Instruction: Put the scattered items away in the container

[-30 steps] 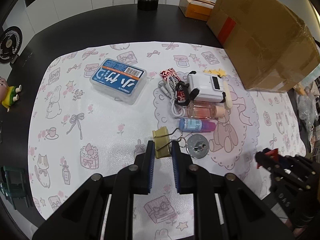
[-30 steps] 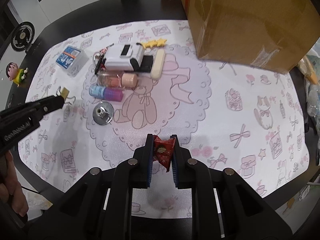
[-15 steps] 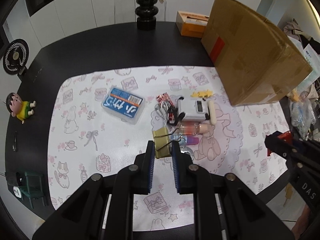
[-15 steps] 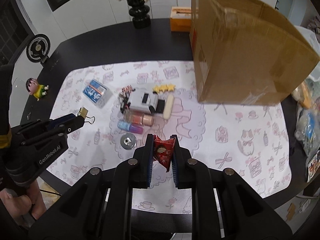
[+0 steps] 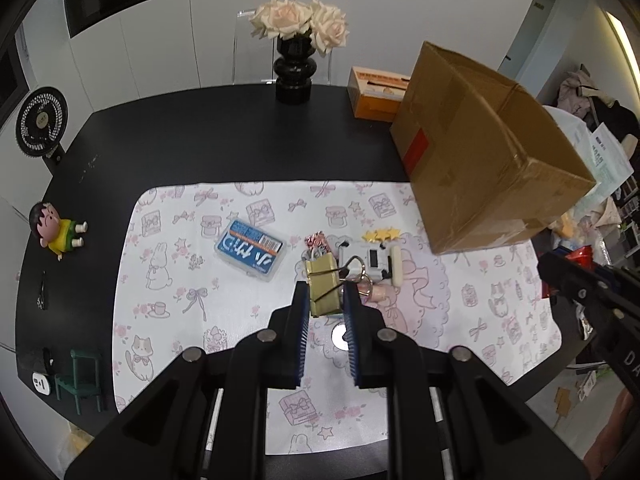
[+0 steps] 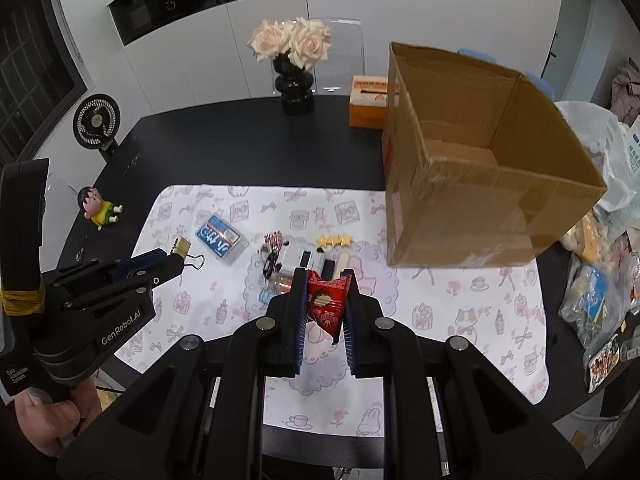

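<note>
while both tools hang high above the table, we see our left gripper (image 5: 326, 300) pinching a gold binder clip (image 5: 323, 286), its wire handles sticking out to the right. our right gripper (image 6: 322, 304) is clamped on a red snack packet (image 6: 327, 305). only the right wrist view looks down into the open cardboard box (image 6: 476, 184), showing its bare brown floor; the left wrist view shows only its outer walls and a red patch. on the patterned mat (image 5: 172, 280) the rest lies in a cluster: a blue-labelled plastic case (image 5: 251, 249), a small white device (image 5: 370, 258), yellow stars (image 5: 381, 235) just behind it, and a metal disc (image 5: 339, 335) seen between the left fingers. the right wrist view also catches a hand (image 6: 52, 420) gripping the left tool's handle.
</note>
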`<state>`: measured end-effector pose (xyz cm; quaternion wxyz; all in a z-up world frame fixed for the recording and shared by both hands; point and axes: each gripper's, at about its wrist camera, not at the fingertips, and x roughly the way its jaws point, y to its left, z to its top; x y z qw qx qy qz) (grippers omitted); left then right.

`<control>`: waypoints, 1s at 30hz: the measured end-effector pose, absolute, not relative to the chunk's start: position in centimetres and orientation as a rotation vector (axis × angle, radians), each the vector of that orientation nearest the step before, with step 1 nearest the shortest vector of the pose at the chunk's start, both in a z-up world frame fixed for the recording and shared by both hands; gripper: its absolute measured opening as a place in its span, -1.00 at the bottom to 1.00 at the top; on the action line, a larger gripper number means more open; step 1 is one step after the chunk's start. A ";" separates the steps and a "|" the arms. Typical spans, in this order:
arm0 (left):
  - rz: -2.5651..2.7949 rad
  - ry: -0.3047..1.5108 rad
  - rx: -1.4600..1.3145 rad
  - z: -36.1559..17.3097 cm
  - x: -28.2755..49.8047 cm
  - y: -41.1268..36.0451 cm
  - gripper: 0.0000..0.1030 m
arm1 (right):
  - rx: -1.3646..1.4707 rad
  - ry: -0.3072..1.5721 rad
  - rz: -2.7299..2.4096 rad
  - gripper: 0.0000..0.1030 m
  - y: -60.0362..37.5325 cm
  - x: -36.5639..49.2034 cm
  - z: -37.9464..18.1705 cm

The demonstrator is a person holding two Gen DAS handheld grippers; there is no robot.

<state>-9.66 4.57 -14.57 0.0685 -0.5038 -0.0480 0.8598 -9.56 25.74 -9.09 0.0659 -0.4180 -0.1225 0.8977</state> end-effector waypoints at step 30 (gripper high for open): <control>2.512 -0.174 -1.424 -6.9 -20.0 18.6 -0.67 | -1.140 -0.358 2.633 -0.68 36.1 -17.6 3.5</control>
